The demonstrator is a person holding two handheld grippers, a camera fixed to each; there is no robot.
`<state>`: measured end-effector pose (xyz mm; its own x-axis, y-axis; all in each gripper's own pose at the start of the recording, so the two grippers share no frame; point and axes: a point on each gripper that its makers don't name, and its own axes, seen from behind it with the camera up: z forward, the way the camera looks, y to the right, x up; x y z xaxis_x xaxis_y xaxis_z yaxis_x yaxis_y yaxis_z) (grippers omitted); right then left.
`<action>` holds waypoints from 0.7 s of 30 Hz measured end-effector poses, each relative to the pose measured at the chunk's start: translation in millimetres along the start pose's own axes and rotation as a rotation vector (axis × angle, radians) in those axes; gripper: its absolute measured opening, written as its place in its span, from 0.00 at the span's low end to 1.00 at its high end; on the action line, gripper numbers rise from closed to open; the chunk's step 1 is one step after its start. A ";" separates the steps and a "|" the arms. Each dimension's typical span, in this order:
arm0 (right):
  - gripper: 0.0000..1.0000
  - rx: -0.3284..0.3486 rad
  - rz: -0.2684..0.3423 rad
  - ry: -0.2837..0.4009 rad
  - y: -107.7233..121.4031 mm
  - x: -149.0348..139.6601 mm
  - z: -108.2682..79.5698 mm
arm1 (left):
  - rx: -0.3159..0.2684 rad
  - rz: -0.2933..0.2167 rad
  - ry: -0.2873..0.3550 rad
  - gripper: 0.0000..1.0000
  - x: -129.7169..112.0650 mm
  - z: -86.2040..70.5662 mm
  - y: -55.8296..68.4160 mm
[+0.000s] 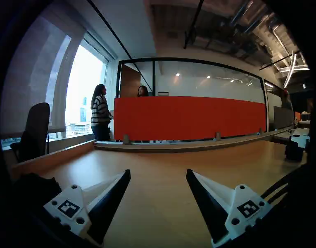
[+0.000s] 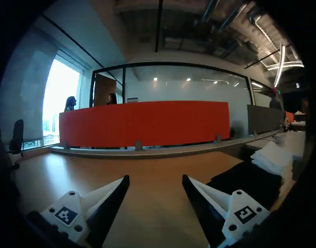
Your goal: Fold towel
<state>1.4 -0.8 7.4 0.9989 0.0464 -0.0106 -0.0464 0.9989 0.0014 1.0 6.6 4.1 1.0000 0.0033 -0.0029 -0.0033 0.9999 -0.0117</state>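
Left gripper view showed us the left hand-held gripper with its two fingers spread wide and nothing between them, hanging low over bare wood of the table. Right gripper view showed the right hand-held gripper in the same way: fingers apart, empty, over bare tabletop. The task's thing lay off to that gripper's right, a black towel lying loosely on the table, right up against a stack of white folded towels near the table's right side. We judged that no fold was in hand and that this was the step before the pick; whether the white stack was finished work we could not tell. As we read it, the next move called for the right hand-held gripper to swing right and down onto a near edge of the black towel, pinch it and draw it into the open middle, where the left one could take a second corner. Broad bare wood lay ahead of both. The far side was closed by a low rail and a red partition, and the left side by a raised wooden border with a chair beyond. We thought the white stack was the one thing a careless pull might upset.
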 end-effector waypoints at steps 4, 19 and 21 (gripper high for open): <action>0.99 0.009 -0.002 0.003 -2.2 1.3 1.0 | 0.000 0.000 0.000 1.00 0.0 0.1 0.1; 0.99 0.024 -0.023 0.002 -9.5 -2.4 -1.1 | 0.000 0.000 0.000 1.00 0.1 -0.4 -0.1; 0.99 0.026 -0.029 0.003 -10.0 -3.0 -1.7 | 0.000 0.000 0.000 1.00 0.0 -0.4 -0.1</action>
<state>-1.2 -10.9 5.7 0.9998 0.0177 -0.0136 -0.0173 0.9995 0.0274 1.1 6.5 3.7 1.0000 0.0033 -0.0029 -0.0033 0.9999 -0.0116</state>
